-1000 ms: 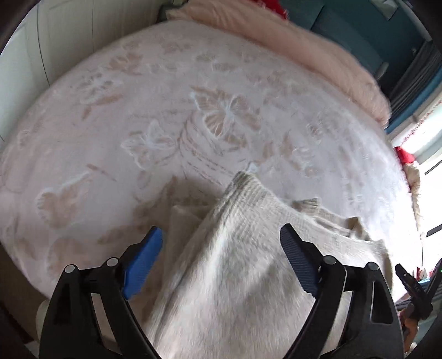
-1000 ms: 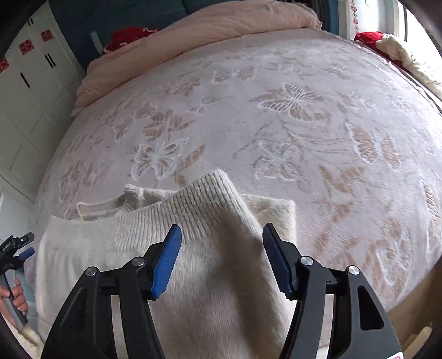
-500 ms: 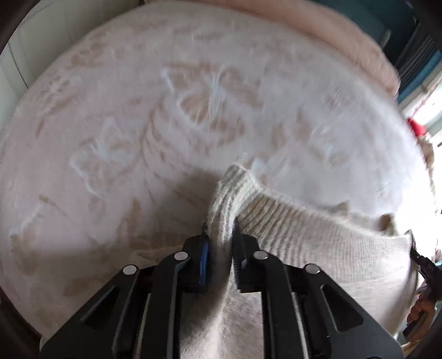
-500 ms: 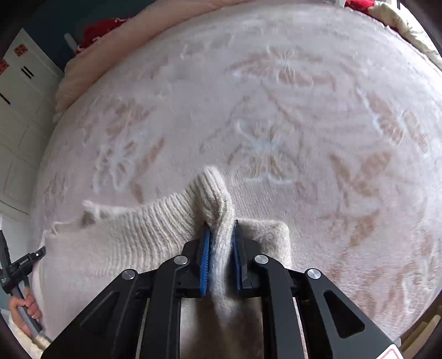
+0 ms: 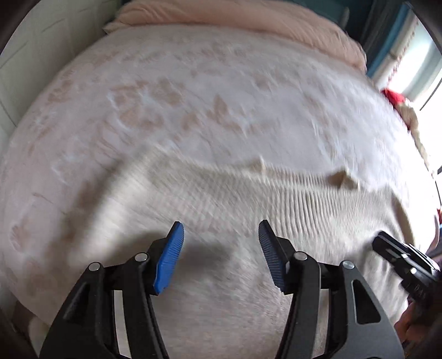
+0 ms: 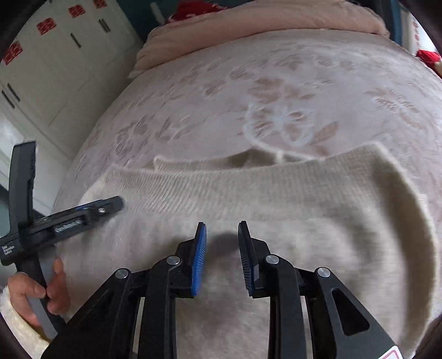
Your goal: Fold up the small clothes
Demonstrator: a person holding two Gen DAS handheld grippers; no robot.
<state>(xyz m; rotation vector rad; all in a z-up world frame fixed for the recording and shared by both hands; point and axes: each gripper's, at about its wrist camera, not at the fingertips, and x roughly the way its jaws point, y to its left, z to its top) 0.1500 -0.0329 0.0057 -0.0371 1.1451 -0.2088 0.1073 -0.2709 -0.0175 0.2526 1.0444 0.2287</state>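
Note:
A cream knitted sweater [image 6: 276,210] lies flat on the bed, its ribbed hem folded up across the body; it also shows, blurred, in the left wrist view [image 5: 221,198]. My left gripper [image 5: 221,237] is open and empty just above the sweater's near part. My right gripper [image 6: 222,234] is open and empty above the sweater's middle. The left gripper also appears at the left edge of the right wrist view [image 6: 83,212], held in a hand. The right gripper's tip shows at the right of the left wrist view [image 5: 397,254].
The sweater rests on a pale bedspread [image 6: 276,91] with a butterfly pattern. A pink quilt [image 6: 248,24] is bunched along the far end. White wardrobe doors [image 6: 55,55] stand to the left. A red item [image 5: 395,96] lies by the window side.
Both grippers were shut on the sweater's ribbed hem half a second ago; both have let go and opened. The hem now lies flat, folded over the sweater's body.

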